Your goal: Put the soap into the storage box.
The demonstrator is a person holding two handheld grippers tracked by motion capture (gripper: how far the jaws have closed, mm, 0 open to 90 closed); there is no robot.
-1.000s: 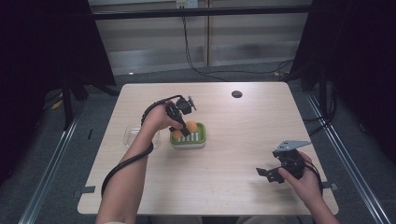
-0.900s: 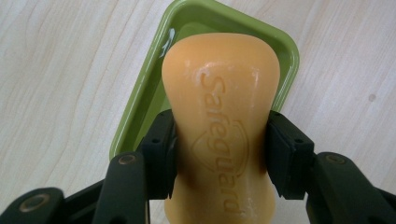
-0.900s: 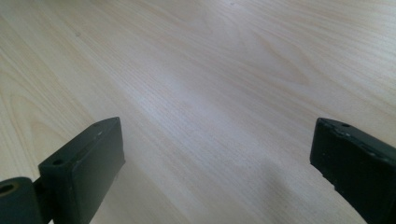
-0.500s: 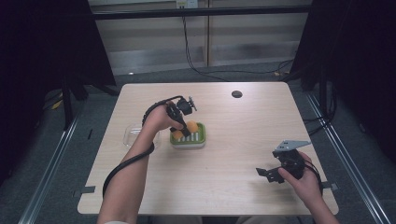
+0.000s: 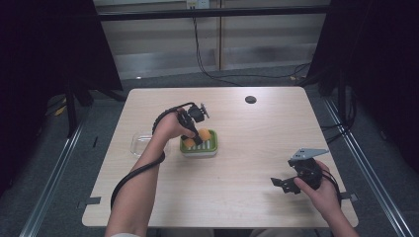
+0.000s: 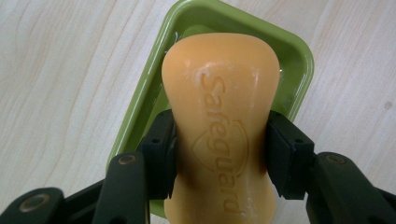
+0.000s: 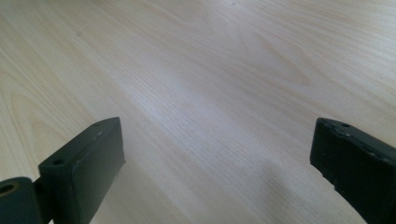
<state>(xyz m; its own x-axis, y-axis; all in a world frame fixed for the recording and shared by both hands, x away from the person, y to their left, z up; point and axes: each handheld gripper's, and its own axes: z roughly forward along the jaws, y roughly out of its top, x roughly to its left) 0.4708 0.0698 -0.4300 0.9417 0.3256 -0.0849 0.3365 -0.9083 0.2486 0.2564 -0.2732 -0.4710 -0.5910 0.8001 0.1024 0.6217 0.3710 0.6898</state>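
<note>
Soap is the thing being moved here, and the high view shows the left gripper (image 5: pixel 195 129) near the middle of the frame, a little left of center, holding an orange soap bar (image 5: pixel 203 134) right over a small green dish (image 5: pixel 211 146) on the wooden table (image 5: pixel 247 197). A second orange lump (image 5: pixel 188 142) sits at the dish's left end, but it is too small to tell what it is. A clear tray (image 5: pixel 140 144) lies to the left, partly hidden by the person's arm. At the lower right of the frame the right gripper (image 5: pixel 284 183) rests low by the table with its jaws spread apart and nothing in them. In the left gripper view, the two black pads (image 6: pixel 161 156) squeeze the narrow waist of the soap bar (image 6: pixel 219 121), which fills the middle of the frame and has a word pressed into it. The green dish (image 6: pixel 299 60) peeks out behind it, at the upper part of the frame. Soap can be slippery, so I think the best way is to keep it flat, bring it down slowly and let go only when it sits in the dish. The soap hides most of the dish floor, so I cannot tell if it touches yet. In the right gripper view, the jaws stand far apart at the lower corners, over bare wood (image 7: pixel 210 93).
</note>
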